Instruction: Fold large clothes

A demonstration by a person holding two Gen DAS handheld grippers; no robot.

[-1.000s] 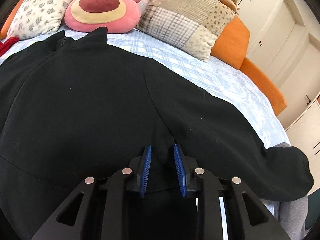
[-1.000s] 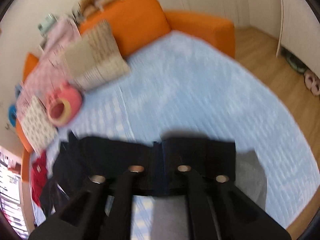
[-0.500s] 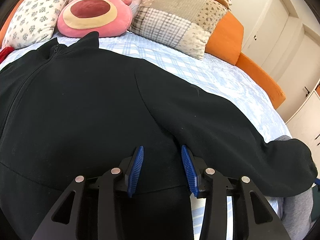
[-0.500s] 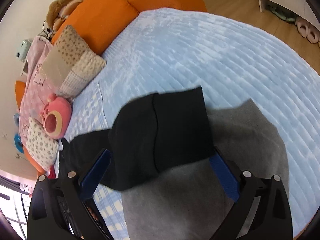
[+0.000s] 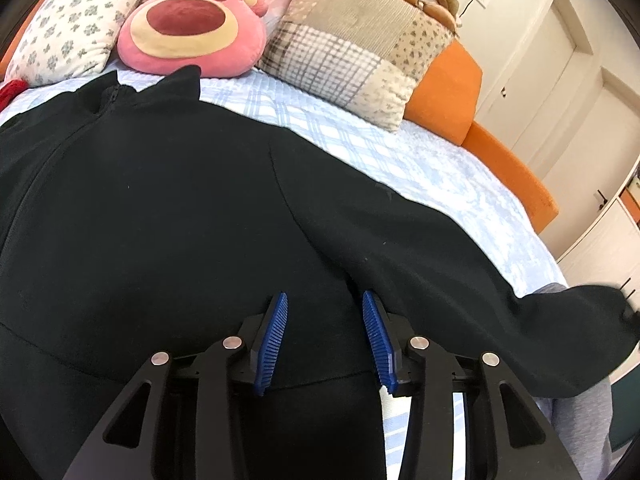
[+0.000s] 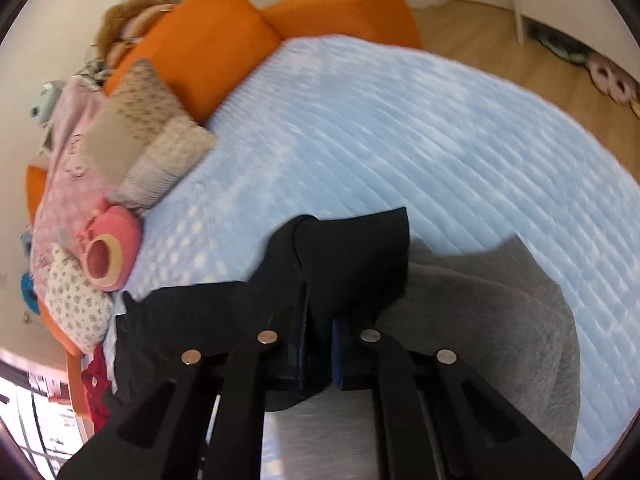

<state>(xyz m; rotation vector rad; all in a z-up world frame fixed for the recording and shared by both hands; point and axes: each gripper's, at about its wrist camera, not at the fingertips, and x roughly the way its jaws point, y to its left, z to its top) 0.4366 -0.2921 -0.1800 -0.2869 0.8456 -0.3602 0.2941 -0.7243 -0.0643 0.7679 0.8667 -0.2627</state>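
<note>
Now the black zip jacket (image 5: 168, 208) lies spread flat on the light blue quilted bed cover (image 5: 432, 168), with its collar toward the pillows and its zipper running down the left part of the left wrist view. One sleeve (image 5: 460, 280) stretches out to the right, across the bed cover, and its end reaches a grey garment (image 5: 576, 412) at the bed edge.

The left gripper (image 5: 325, 340) hovers low over the jacket body, near the place where the sleeve joins it. Its jaws stand partly apart, and the blue pads (image 5: 274, 340) have black cloth under them but do not press on it, as far as I can see.

The right gripper (image 6: 319, 350) has just closed its jaws, and they are now nearly together with the cuff end of the sleeve (image 6: 352, 256) pinched between them. The cuff stands up a little in front of the fingers, and the grey garment (image 6: 492, 320) lies under and beside it.

At the head of the bed there are a pink bear cushion (image 5: 192, 28), a white flowered pillow (image 5: 68, 28), a patchwork pillow (image 5: 352, 40) and an orange headboard cushion (image 5: 444, 92). This right wrist view is a little blurred.
</note>
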